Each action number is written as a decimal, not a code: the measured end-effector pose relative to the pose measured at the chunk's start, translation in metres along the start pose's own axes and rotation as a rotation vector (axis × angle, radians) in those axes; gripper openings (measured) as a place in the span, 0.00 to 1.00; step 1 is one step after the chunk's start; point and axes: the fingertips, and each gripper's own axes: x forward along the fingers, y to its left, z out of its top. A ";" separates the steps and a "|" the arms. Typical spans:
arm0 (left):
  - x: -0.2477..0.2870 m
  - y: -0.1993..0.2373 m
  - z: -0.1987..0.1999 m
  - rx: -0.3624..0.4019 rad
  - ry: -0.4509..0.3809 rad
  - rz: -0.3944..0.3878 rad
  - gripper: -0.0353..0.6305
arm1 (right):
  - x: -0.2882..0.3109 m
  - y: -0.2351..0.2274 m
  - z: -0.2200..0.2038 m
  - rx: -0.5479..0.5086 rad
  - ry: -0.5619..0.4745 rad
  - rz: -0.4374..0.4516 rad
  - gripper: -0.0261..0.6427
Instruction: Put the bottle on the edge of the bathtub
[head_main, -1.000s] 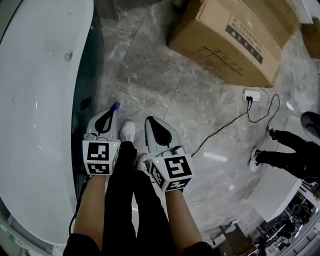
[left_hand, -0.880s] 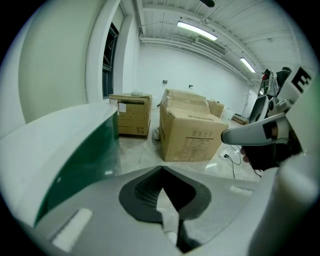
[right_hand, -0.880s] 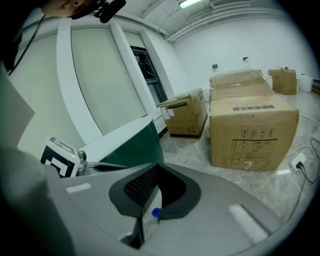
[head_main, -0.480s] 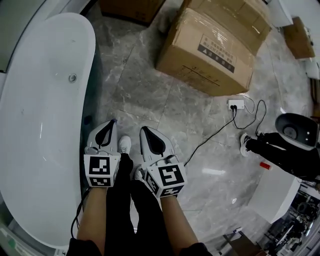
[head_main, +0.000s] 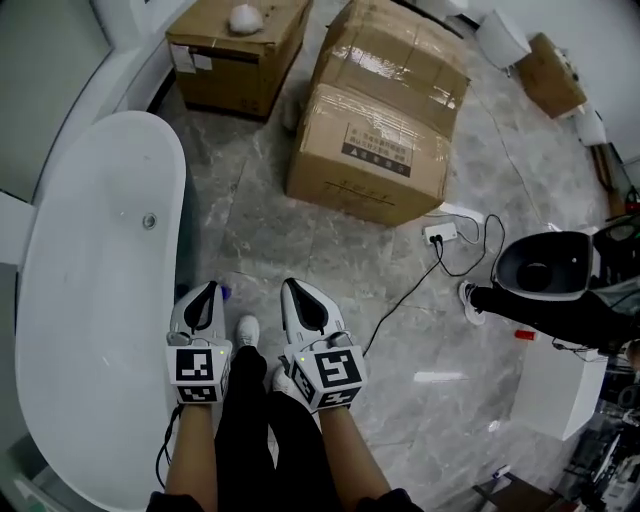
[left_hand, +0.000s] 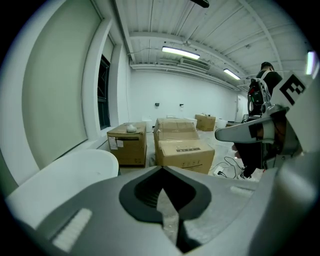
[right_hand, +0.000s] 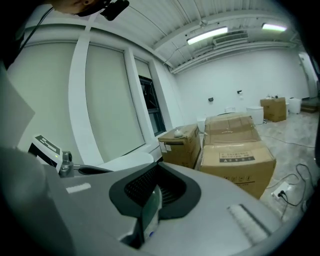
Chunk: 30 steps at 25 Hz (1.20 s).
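Head view looks steeply down; both gripper views face, seemingly level, twelve o'clock; all share the white oval bathtub (head_main: 90, 330) and brown cardboard boxes (head_main: 375, 140).

Tub (head_main: 90, 330) white, floor (head_main: 330, 260) grey marble-veined, boxes (head_main: 375, 150) brown, left gripper (head_main: 208, 292) & right gripper (head_main: 293, 290) light grey w/ b&w markers.

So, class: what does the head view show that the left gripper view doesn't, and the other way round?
Only the head view shows a drain hole and the person's white shoe. Only the left gripper view shows the ceiling lights and a window. Both show the bathtub, the cardboard boxes and the left gripper, its jaws together.
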 end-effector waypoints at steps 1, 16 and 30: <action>-0.004 -0.002 0.007 0.002 -0.008 0.000 0.05 | -0.005 0.001 0.006 -0.001 -0.012 -0.003 0.07; -0.072 -0.029 0.104 0.017 -0.112 0.000 0.05 | -0.074 0.010 0.096 -0.040 -0.137 -0.015 0.07; -0.130 -0.036 0.159 0.014 -0.219 0.015 0.05 | -0.134 0.027 0.153 -0.107 -0.220 -0.020 0.07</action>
